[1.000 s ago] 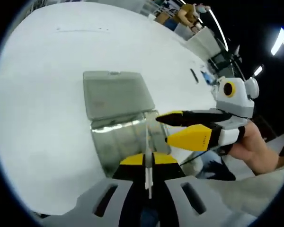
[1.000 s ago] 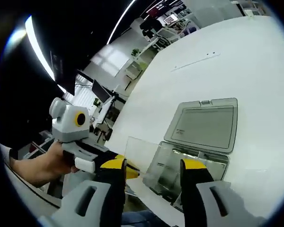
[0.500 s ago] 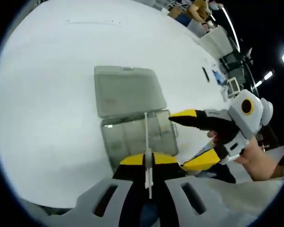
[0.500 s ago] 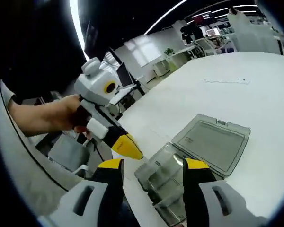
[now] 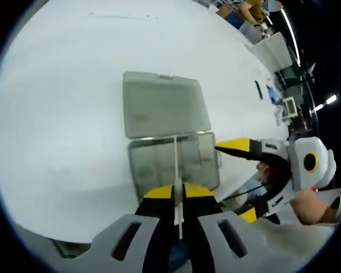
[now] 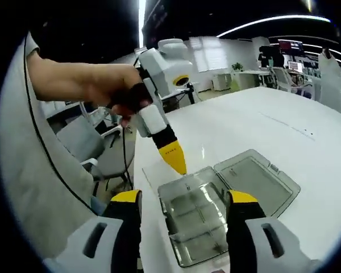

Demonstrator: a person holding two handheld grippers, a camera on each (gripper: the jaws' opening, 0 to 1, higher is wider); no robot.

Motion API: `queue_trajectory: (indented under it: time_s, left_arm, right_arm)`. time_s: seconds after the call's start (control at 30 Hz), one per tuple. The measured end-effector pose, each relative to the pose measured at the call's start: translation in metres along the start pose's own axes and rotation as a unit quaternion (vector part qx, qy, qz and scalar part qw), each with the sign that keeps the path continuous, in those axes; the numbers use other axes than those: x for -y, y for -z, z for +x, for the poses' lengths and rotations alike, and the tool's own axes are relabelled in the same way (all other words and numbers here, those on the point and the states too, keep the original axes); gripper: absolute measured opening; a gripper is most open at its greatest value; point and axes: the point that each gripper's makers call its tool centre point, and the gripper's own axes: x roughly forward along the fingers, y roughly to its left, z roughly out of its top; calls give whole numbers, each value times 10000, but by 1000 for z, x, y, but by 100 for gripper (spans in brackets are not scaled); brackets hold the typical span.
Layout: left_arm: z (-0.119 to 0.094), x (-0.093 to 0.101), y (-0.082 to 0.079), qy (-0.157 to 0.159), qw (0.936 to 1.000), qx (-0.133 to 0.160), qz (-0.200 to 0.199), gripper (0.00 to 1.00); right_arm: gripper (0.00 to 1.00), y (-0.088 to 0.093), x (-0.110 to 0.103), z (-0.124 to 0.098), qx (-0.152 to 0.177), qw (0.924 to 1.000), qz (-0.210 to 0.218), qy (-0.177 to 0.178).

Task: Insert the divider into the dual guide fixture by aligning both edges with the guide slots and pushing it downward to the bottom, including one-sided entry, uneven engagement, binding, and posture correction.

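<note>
In the left gripper view, a white table (image 5: pixel 57 114) carries a clear plastic box (image 5: pixel 173 162) with its lid (image 5: pixel 163 104) flung open and lying flat beyond it. The left gripper (image 5: pixel 178 196) grips a thin clear divider (image 5: pixel 175 170) edge-on between its clenched yellow-tipped jaws, the sheet standing up over the middle of the box; whether its lower edge has entered the guide slots cannot be told. Just to the right of the box, the right gripper (image 5: pixel 247 176) comes in with jaws spread apart, one yellow tip by the box's right wall, the other lower down, a hand (image 5: pixel 315 207) behind it.

In the right gripper view, a person's hand (image 6: pixel 111 91) holds the left gripper (image 6: pixel 171 156) pointing down at the near-left rim of the box (image 6: pixel 196 219), the transparent divider hard to make out beneath its tip. The right gripper (image 6: pixel 184 207) stands released, its two jaws well apart on either side of the box, holding nothing. The open lid (image 6: pixel 258 179) lies to the right on the table (image 6: pixel 307 148). Desks and chairs (image 6: pixel 88 139) show in the background.
</note>
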Motion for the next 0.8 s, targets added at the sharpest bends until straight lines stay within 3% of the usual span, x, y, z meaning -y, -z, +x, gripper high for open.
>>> queue_trajectory:
  time_s: [0.3,0.57,0.8]
  left_arm:
    - [2,1,1,-145,9998,-42,-93,0]
    - [5,-5,6,-233,9993,-78,-279,0]
    - [12,1,6,-230,9991,-142,-320,0]
  right_arm:
    - [66,8,-5,0,-120,9983,-563,-89]
    - [71,10,-12,1,-141,9966,-799,-142]
    - [74,14,-17,0,-159,9960,-867,-136]
